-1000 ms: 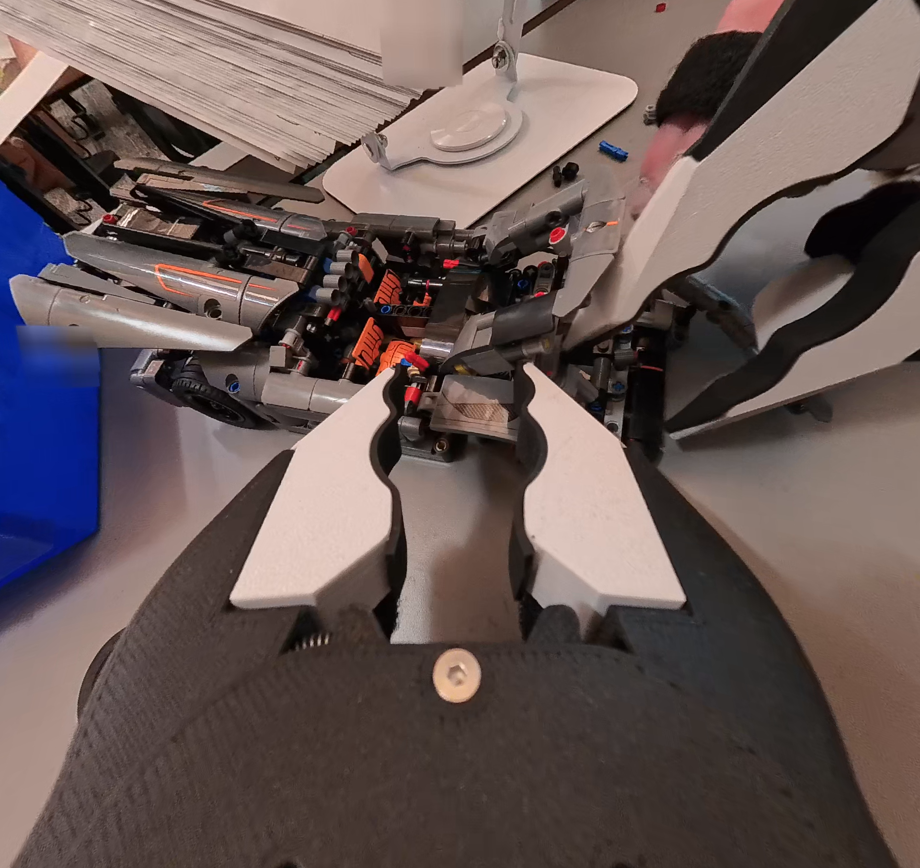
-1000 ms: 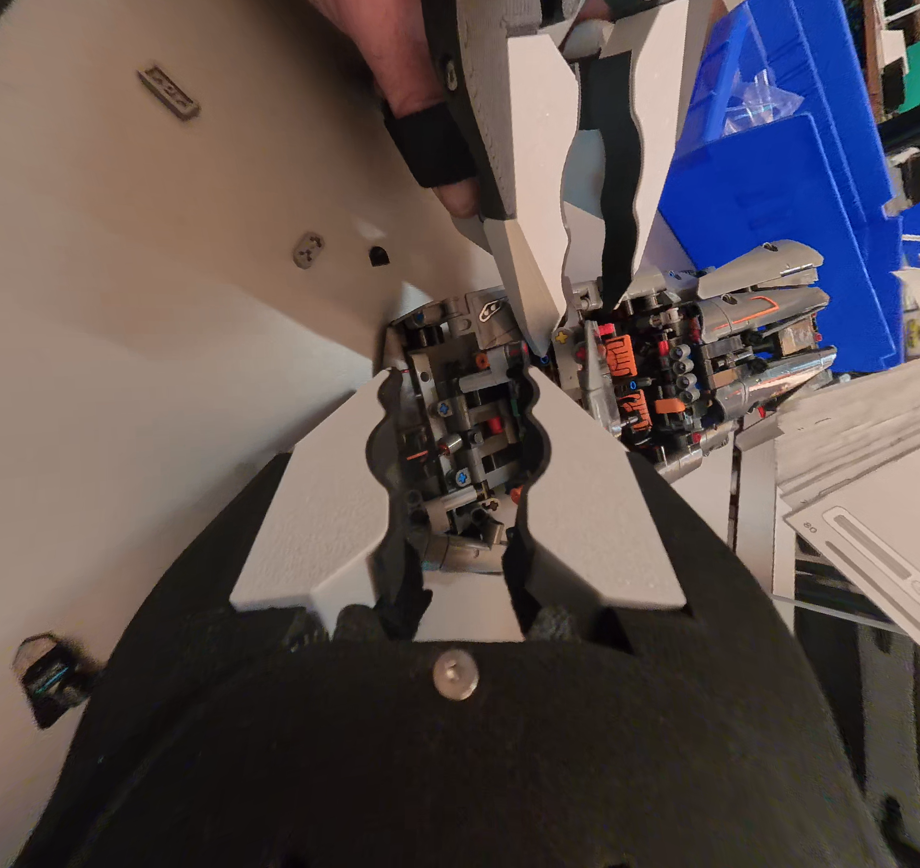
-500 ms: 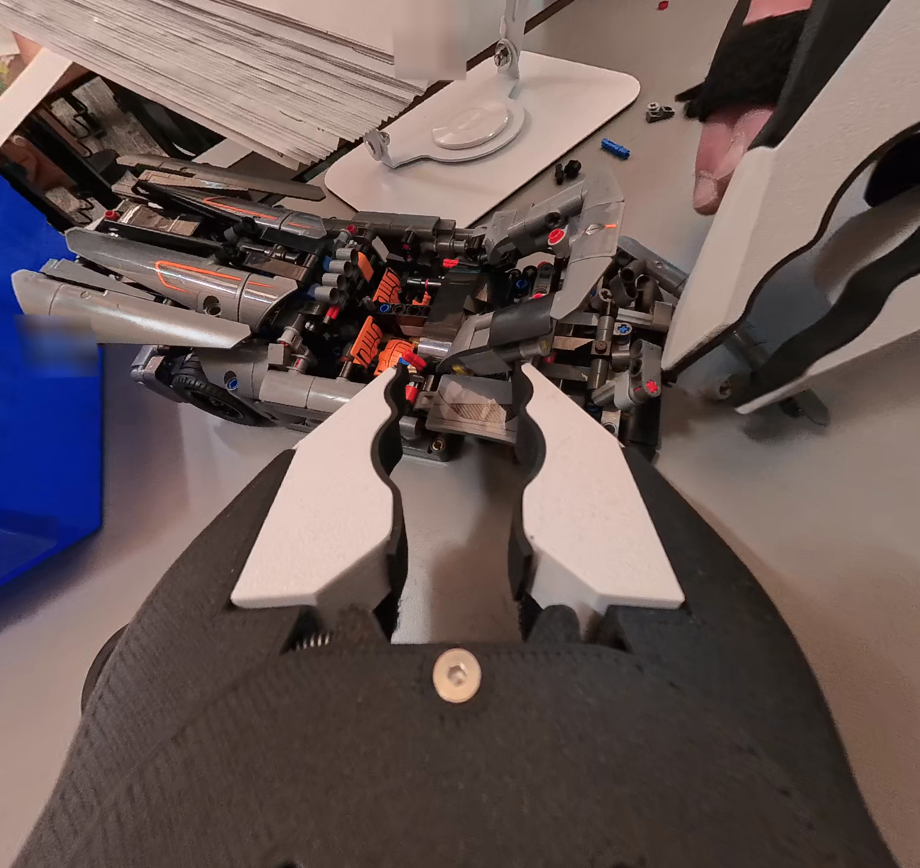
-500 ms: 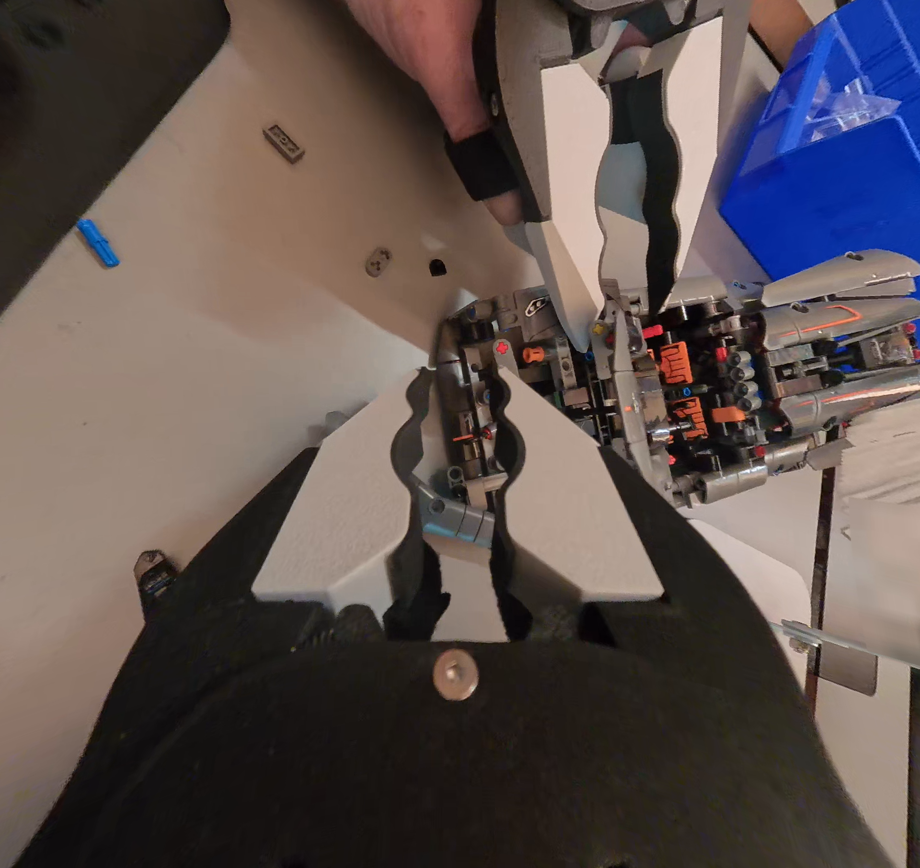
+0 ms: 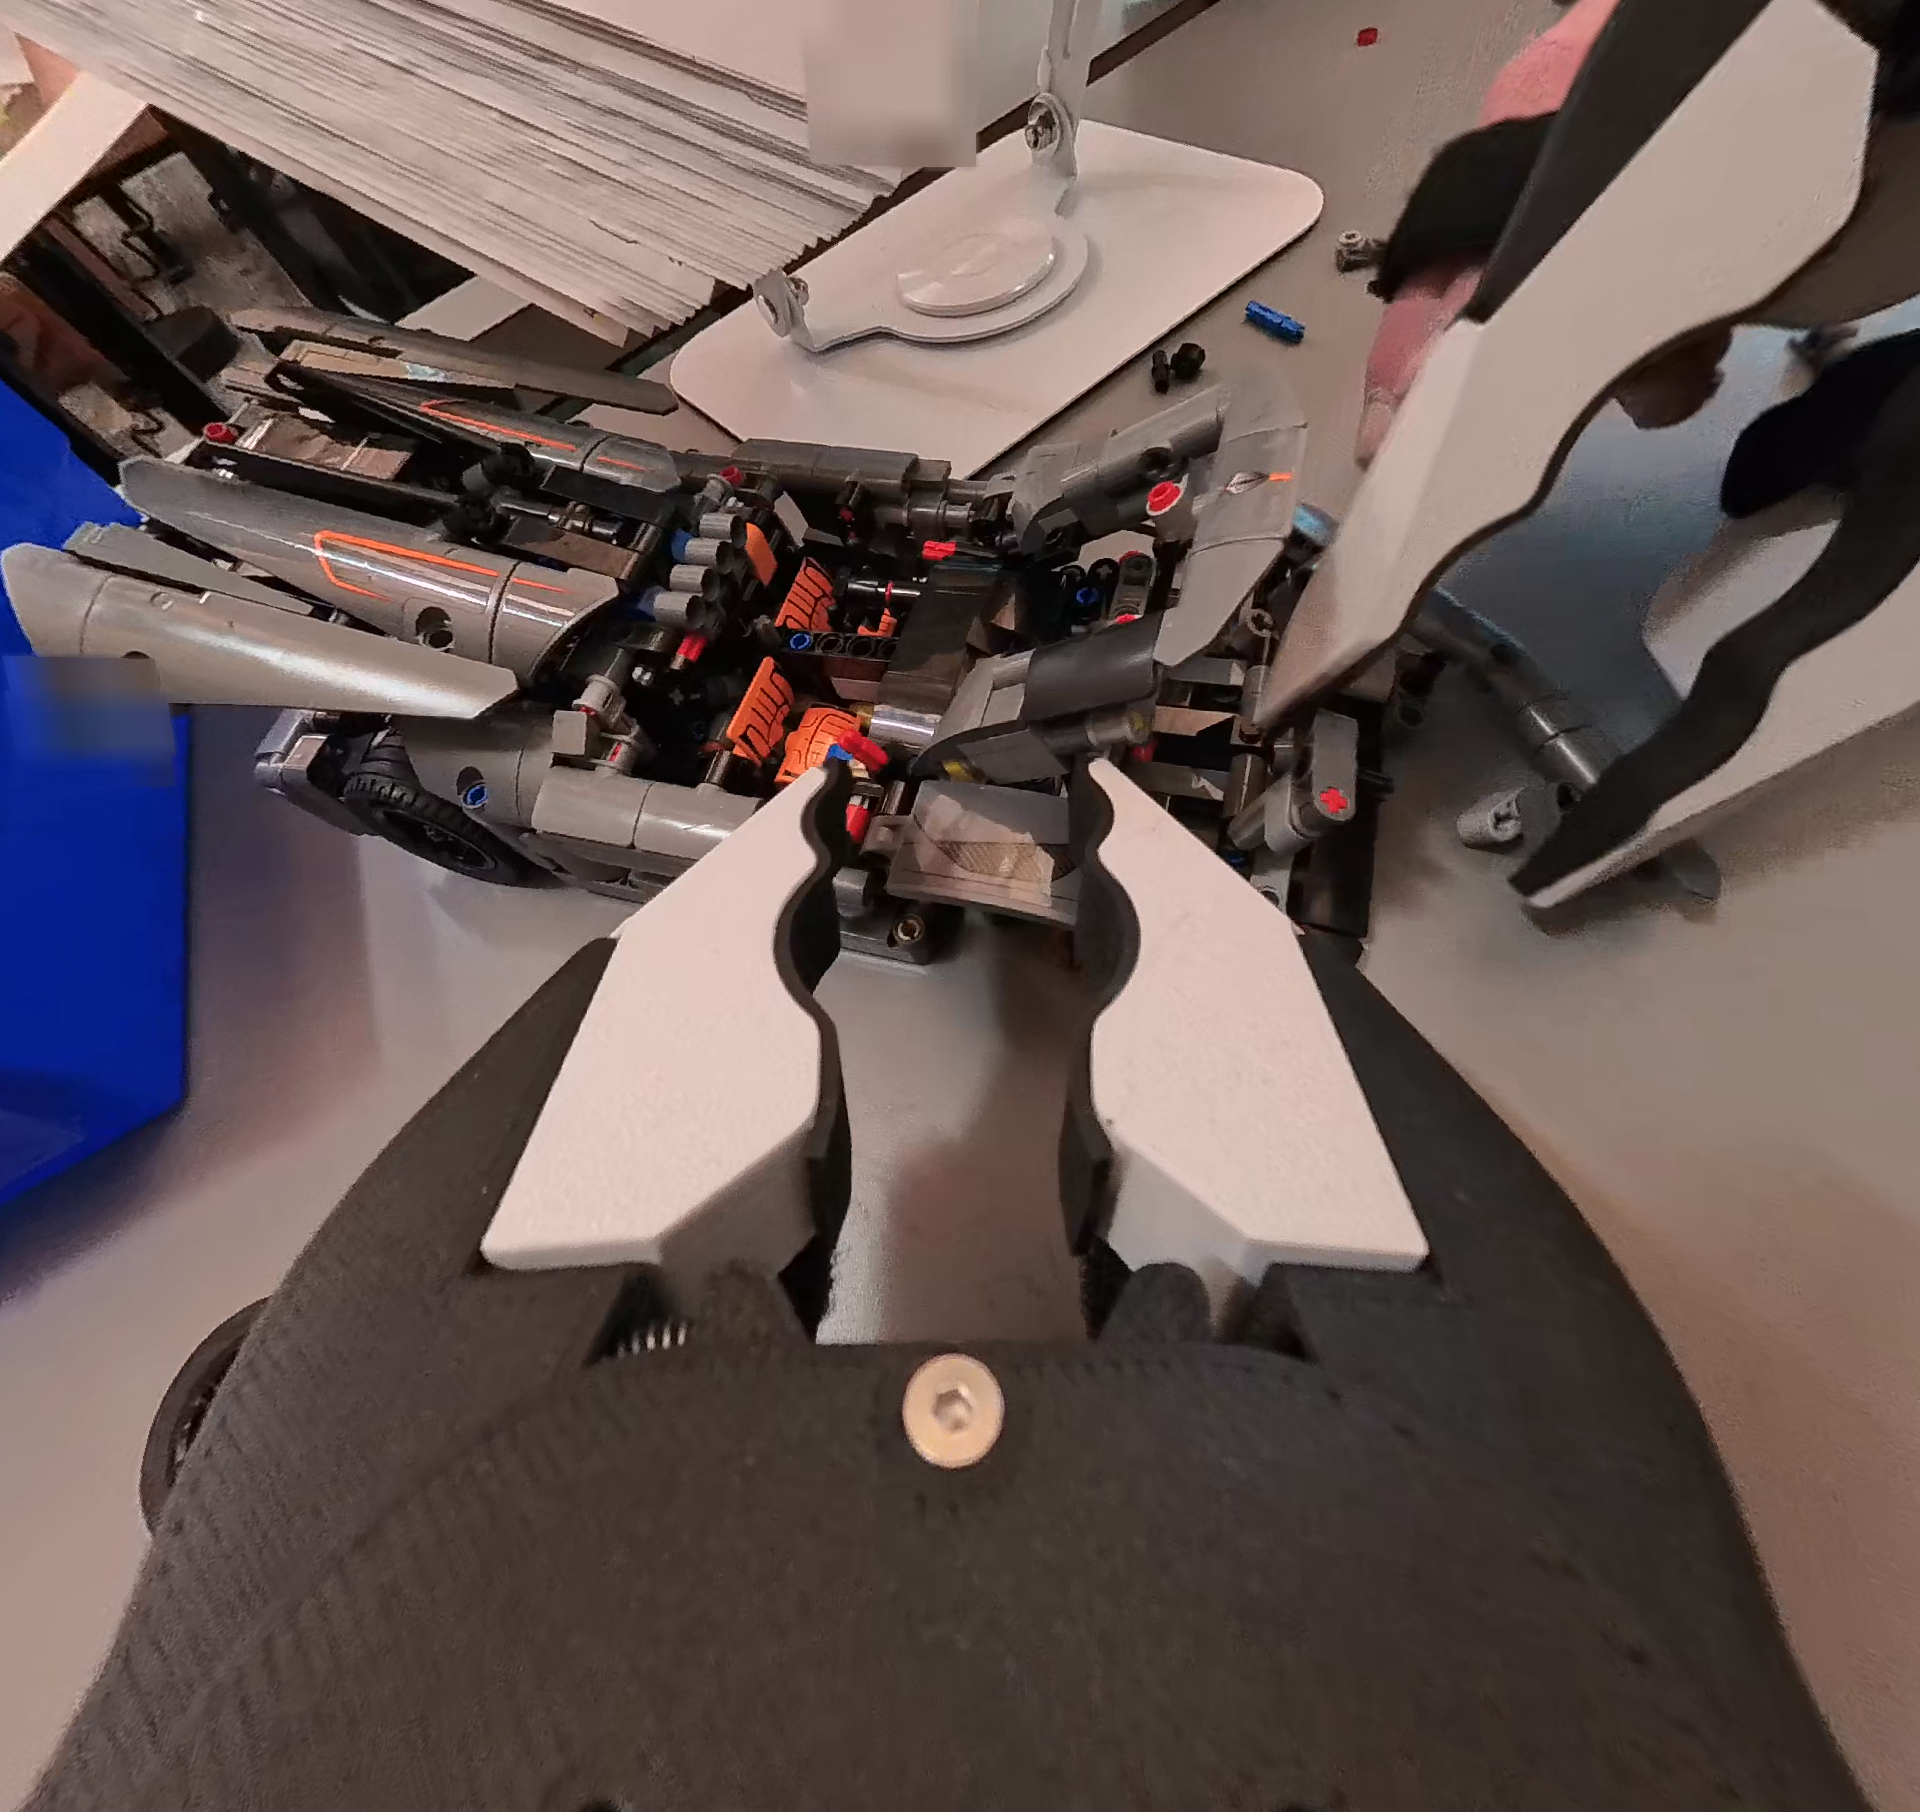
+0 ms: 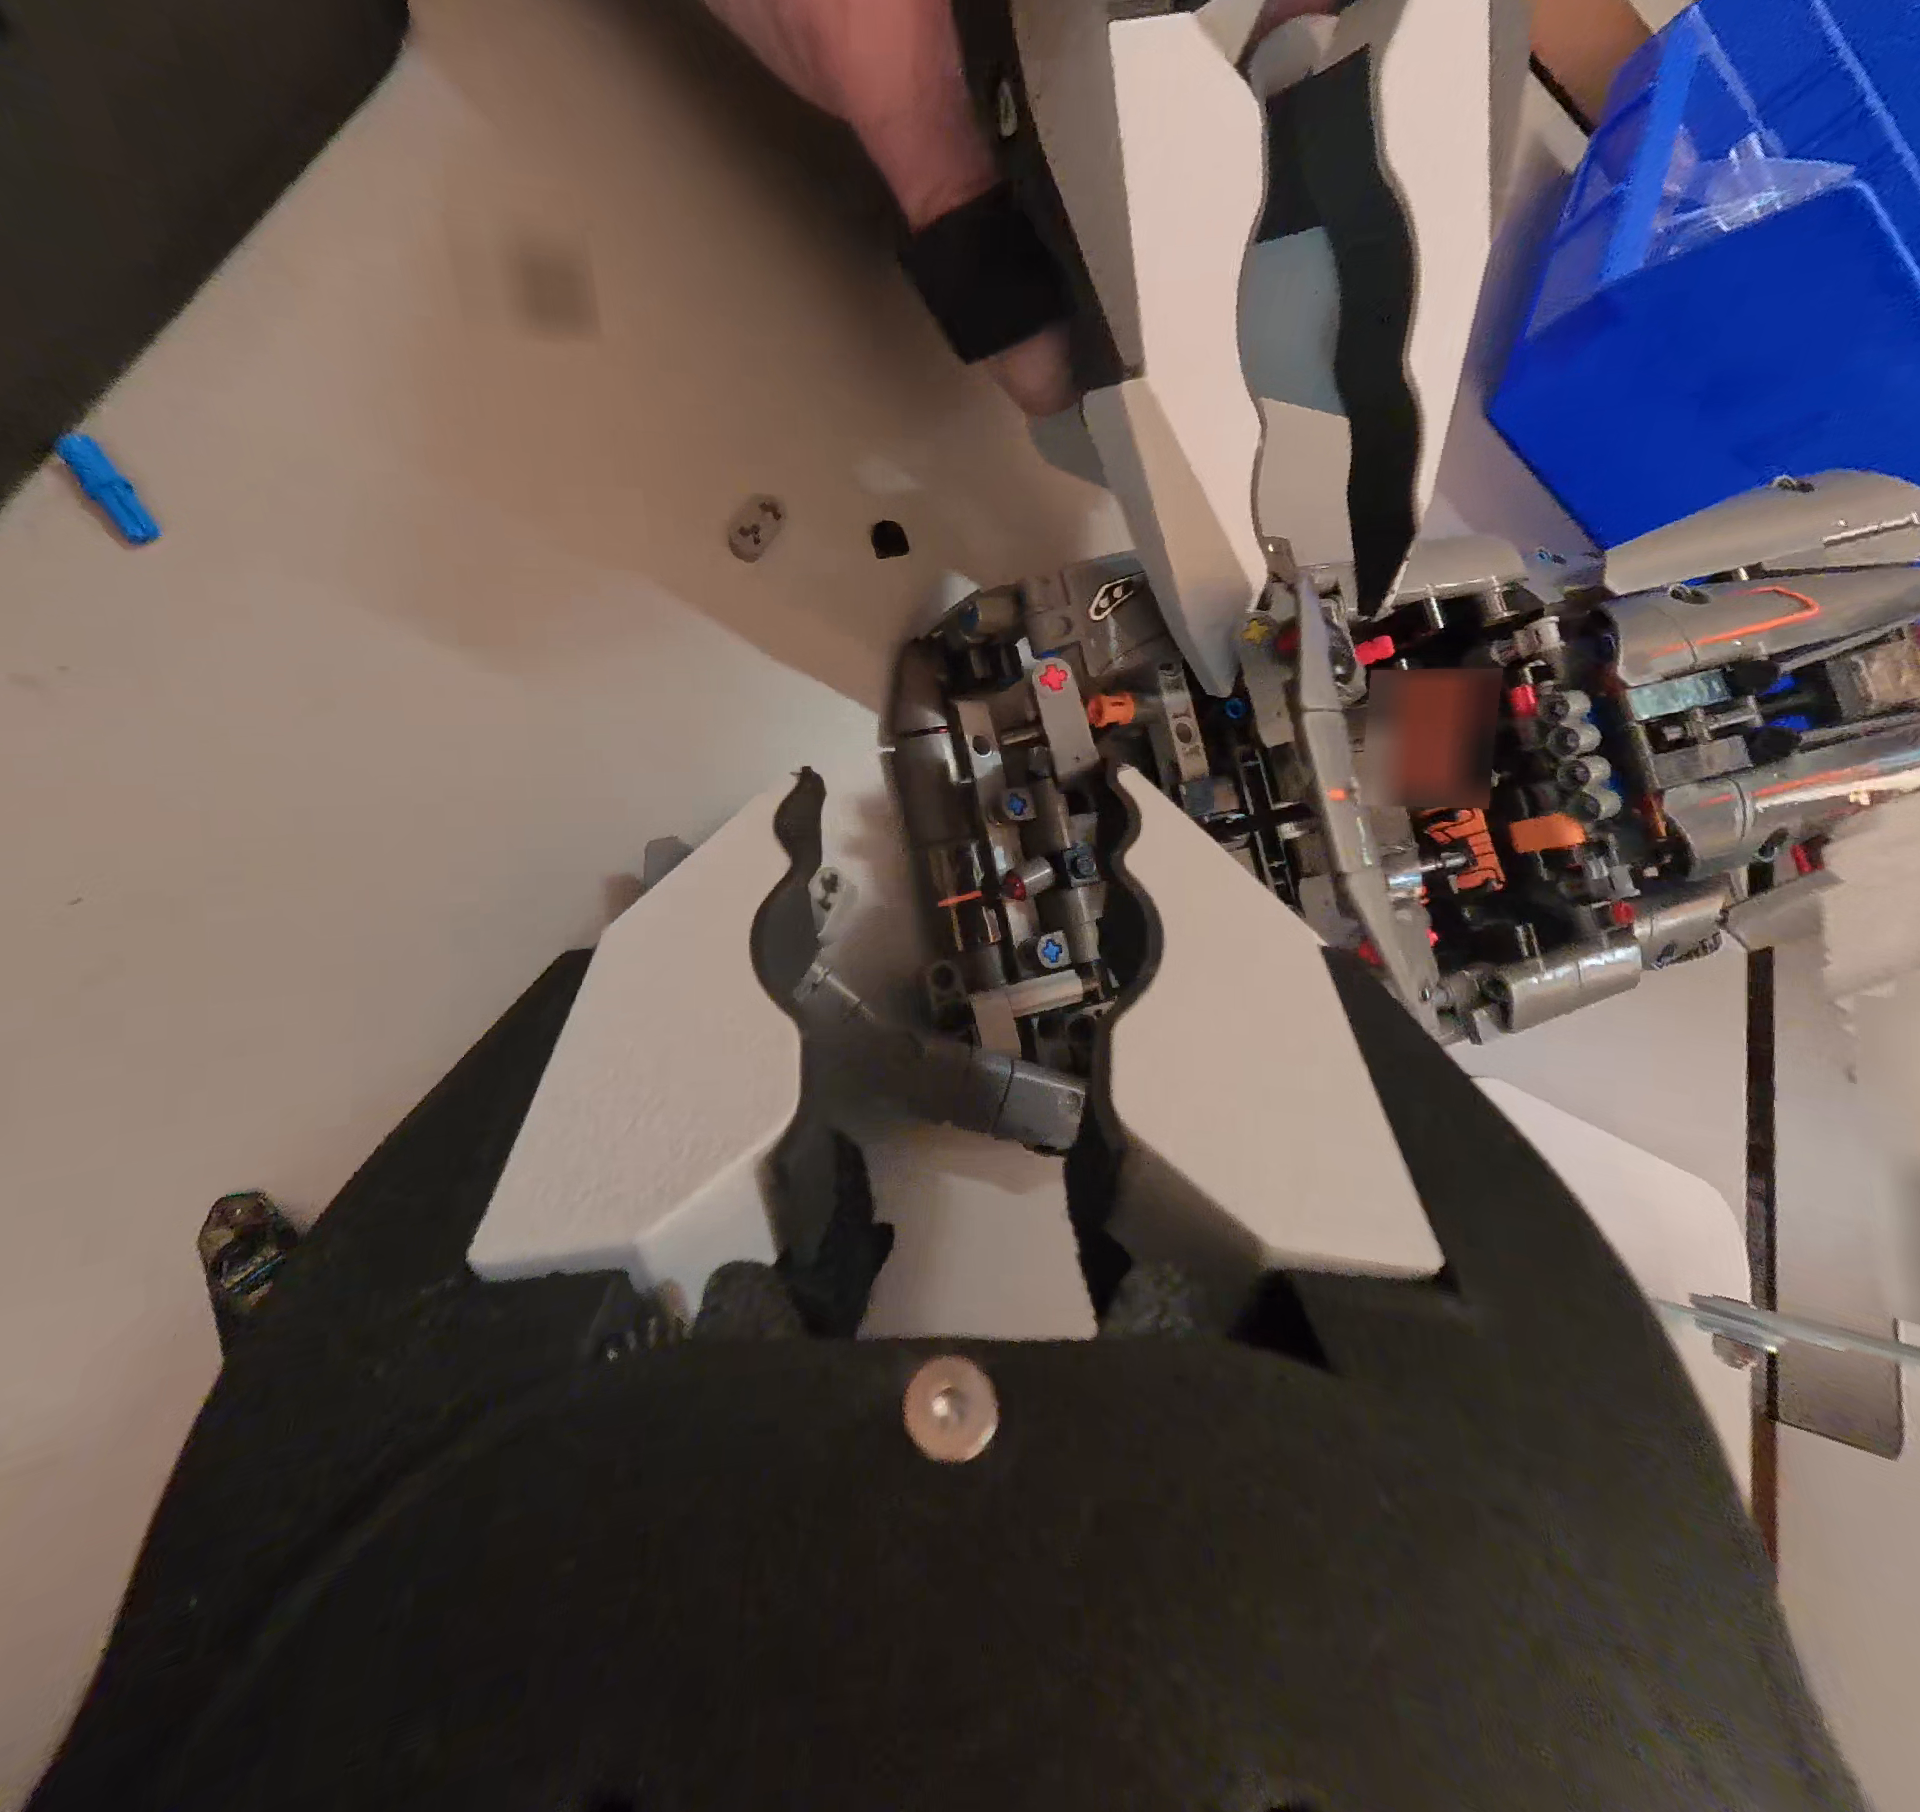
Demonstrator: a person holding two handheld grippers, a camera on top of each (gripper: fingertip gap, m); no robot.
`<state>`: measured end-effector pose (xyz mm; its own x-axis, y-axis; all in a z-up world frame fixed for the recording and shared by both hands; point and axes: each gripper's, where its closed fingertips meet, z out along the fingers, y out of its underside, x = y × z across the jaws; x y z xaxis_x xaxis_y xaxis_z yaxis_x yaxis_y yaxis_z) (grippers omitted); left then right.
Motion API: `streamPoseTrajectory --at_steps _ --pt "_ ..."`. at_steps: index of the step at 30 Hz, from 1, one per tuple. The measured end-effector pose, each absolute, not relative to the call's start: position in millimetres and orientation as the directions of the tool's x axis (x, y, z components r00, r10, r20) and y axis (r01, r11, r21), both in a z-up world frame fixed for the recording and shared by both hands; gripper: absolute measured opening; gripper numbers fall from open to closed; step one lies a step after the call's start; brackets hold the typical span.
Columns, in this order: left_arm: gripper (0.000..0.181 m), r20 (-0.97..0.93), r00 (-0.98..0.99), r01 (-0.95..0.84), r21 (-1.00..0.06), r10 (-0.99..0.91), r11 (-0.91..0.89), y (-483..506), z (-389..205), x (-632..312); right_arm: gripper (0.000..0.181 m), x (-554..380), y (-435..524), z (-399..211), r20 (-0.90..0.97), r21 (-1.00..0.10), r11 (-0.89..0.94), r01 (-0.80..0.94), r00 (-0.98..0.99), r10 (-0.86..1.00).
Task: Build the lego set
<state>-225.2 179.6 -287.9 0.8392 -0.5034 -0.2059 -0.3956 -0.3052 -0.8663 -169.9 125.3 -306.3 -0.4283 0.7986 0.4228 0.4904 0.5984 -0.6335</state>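
Holding its place against the near side of the car [image 5: 436,609], the left claw [image 5: 961,775] is keeping the same gap as a second ago, its two fingers spread to either side of a grey side panel and not pinching it, so it seems to be steadying the model, not carrying anything. Farther right, the right claw [image 6: 964,775] is doing the changing: half a second ago its fingers were drawn close together and pulled a little off the nose, and now they are standing wide apart again with the car's front end between them. A curved grey piece [image 6: 966,1066] is lying loose between them near their base, gripped by neither. That is suggesting the front section is still being worked on and no new part is being carried yet, though whether the last press seated anything is hard to tell. The car itself is sitting on the grey table [image 5: 364,983], nose toward the right claw. Counting from the left: one blue bin [image 5: 83,931], one stack of paper [image 5: 416,79], one car, one white stand [image 5: 1195,235], then five loose bits, namely one black [image 5: 1176,365], one blue pin [image 5: 1273,320], one small grey [image 5: 1351,250], one red [image 5: 1367,34] and one grey connector [image 5: 1496,817], and two claws in all.
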Motion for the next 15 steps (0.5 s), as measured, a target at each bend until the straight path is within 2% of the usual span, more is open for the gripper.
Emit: streamPoseTrajectory --at_steps 4,8,15 --pt "0.04 -0.204 0.839 -0.393 -0.868 -0.504 -0.303 179.5 -287.8 -225.7 0.038 -167.2 124.0 -304.8 0.411 -0.641 0.597 0.482 -0.442 0.797" --pt "0.04 -0.198 0.839 -0.388 -0.871 -0.507 -0.303 179.5 -288.1 -225.9 0.034 -164.9 123.1 -306.7 0.408 -0.635 0.605 0.481 -0.456 0.791" --pt "0.041 -0.202 0.838 -0.391 -0.869 -0.506 -0.301 178.9 -287.8 -228.8 0.041 -165.1 121.5 -305.3 0.382 -0.654 0.582 0.482 -0.453 0.805"
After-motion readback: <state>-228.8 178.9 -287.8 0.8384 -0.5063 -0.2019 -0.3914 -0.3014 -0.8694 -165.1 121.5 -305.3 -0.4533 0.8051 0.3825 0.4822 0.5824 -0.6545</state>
